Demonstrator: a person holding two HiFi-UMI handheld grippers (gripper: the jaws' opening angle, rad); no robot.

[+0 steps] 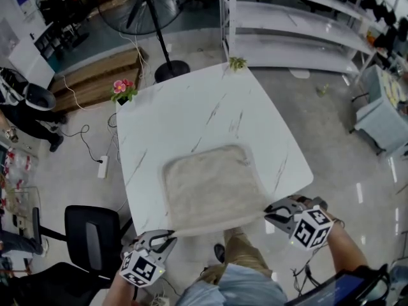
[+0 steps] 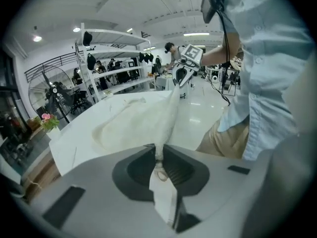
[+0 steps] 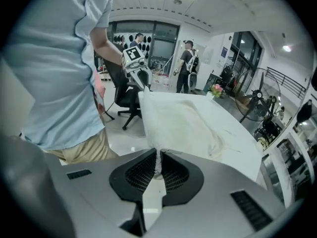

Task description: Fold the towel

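Towel (image 1: 210,187), beige and nubbly, lies on the white marbled table (image 1: 191,107), with its near edge lifted off the 6 o'clock side. The left gripper (image 1: 167,239) at 7 o'clock and the right gripper (image 1: 273,210) at 5 o'clock each pinch a near corner. This keeps that edge taut, probably for folding it over.

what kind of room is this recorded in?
Looks like an open lab or workshop floor, not a home: white storage shelving, a pedestal fan, an office chair and a power strip with cables on the polished floor.
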